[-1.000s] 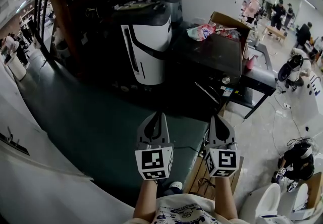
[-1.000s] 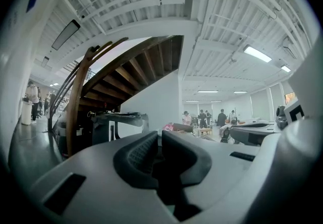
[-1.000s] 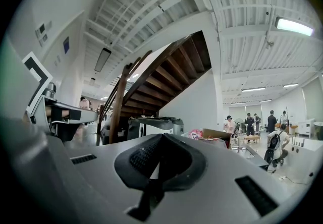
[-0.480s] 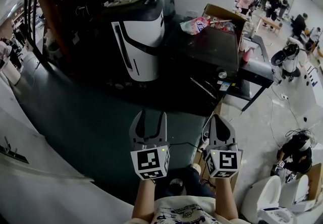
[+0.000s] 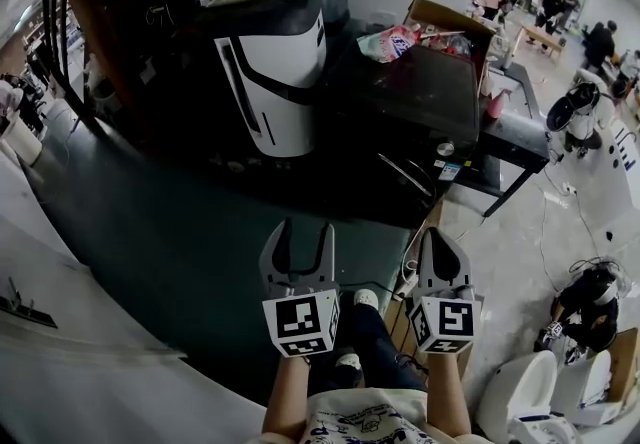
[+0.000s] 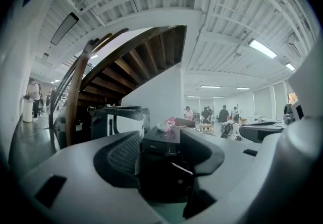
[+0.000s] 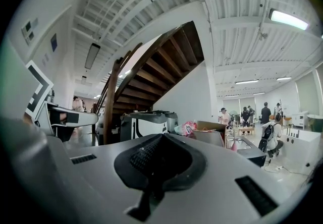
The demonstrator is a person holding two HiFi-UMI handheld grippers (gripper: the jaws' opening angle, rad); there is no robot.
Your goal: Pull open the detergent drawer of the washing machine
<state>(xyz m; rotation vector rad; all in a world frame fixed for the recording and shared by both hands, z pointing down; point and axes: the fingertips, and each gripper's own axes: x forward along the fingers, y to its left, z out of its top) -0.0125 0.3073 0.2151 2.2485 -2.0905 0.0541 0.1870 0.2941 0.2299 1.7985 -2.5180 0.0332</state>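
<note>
A dark, boxy washing machine [image 5: 420,102] stands ahead and to the right in the head view. It also shows between the left jaws in the left gripper view [image 6: 162,143]. Its front is too dark to make out the detergent drawer. My left gripper [image 5: 308,232] hangs well short of the machine. Its jaws are opening and nothing is between them [image 6: 161,160]. My right gripper [image 5: 437,234] is beside it, shut and empty, with its pads meeting [image 7: 159,160]. Both grippers point level, over the dark green floor [image 5: 180,252].
A white-and-black appliance [image 5: 270,72] stands left of the machine. A pink bag [image 5: 388,42] and a cardboard box [image 5: 450,27] lie on the machine. A brown staircase [image 6: 116,61] rises on the left. People [image 5: 550,2] stand at the back right, and white fixtures [image 5: 520,402] sit at the lower right.
The left gripper's jaws were shut a second ago and have spread wide. The view has drifted, and the person's legs and shoes now show under the grippers.
</note>
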